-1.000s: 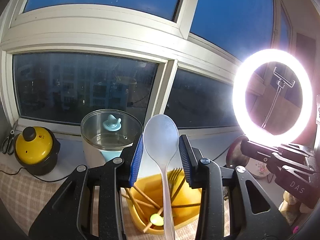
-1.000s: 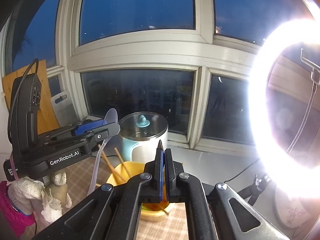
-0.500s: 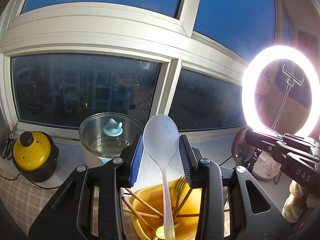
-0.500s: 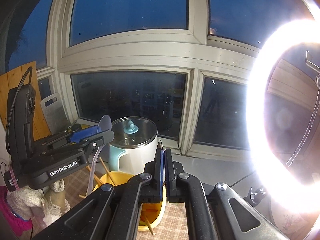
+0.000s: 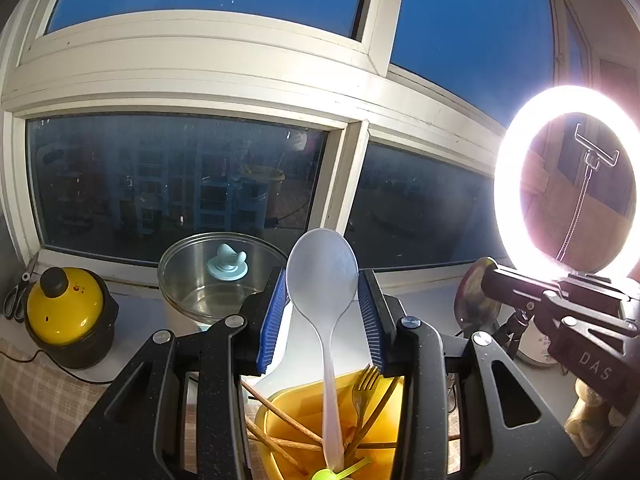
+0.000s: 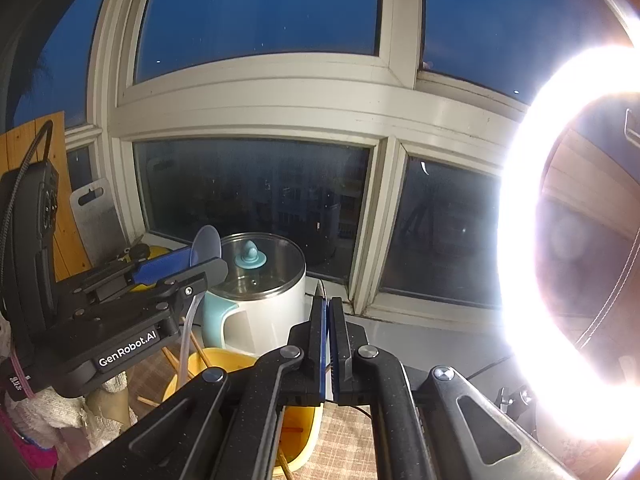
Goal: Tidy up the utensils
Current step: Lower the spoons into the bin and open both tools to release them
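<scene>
Upright, white spoon (image 5: 322,280) above yellow bowl (image 5: 296,420)
</scene>
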`<state>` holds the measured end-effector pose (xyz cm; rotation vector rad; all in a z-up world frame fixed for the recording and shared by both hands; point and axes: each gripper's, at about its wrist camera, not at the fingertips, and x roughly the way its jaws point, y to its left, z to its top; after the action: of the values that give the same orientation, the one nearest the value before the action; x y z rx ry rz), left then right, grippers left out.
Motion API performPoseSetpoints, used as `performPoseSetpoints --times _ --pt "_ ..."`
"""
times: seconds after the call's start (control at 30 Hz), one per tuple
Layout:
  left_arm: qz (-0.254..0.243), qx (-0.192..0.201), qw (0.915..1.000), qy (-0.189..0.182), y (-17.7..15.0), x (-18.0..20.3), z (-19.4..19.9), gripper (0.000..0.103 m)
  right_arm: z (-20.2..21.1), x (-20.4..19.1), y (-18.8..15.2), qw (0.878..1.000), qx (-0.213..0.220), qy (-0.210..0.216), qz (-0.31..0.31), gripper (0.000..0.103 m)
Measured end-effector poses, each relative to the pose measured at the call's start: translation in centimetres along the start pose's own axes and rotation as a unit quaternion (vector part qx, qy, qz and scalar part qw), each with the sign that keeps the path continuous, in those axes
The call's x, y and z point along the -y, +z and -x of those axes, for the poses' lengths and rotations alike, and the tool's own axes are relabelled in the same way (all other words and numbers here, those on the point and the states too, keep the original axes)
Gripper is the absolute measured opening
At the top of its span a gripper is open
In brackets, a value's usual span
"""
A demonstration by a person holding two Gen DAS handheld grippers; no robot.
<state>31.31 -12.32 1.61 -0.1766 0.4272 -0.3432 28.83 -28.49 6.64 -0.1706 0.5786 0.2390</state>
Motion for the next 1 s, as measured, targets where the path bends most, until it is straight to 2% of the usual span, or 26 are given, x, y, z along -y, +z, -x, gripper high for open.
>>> performPoseSetpoints --times 0.47,0.5,0.53,0.6,0.8,0.87,1.0 --pt "-0.001 -0.024 0.9997 -0.005 -1.2 -0.1 -0.3 0.037 -1.8 0.0 -1.7 0.999 -0.03 0.013 -0.001 0.001" --pt "-0.001 -0.025 0.9997 -0.005 -1.2 -0.1 -0.2 0.037 -1.9 -0.1 -1.8 0.999 -0.032 0.014 0.0 0.006" --pt "-0.002 -0.026 0.9996 -0.005 -1.2 -0.1 -0.2 0.037 -2.0 -0.1 -2.0 0.999 -0.033 0.015 -0.001 0.015" --pt "-0.004 -0.027 0.9996 -0.004 -1.3 -0.1 0.0 0.037 -2.0 -0.1 -2.2 0.999 -0.034 0.017 -0.003 0.025" --pt "-0.005 -0.034 0.9994 0.0 -1.6 -0.2 0.7 0.037 -1.9 -0.2 -2.9 0.999 -0.045 0.022 -0.008 0.03" --pt "-0.005 -0.035 0.9994 0.0 -1.6 -0.2 1.0 0.042 -1.6 -0.2 -3.1 0.999 -0.046 0.022 -0.009 0.034" --pt "-0.007 -0.034 0.9994 0.002 -1.8 -0.3 1.9 0.042 -0.9 -0.4 -3.6 0.999 -0.046 0.02 -0.013 0.039"
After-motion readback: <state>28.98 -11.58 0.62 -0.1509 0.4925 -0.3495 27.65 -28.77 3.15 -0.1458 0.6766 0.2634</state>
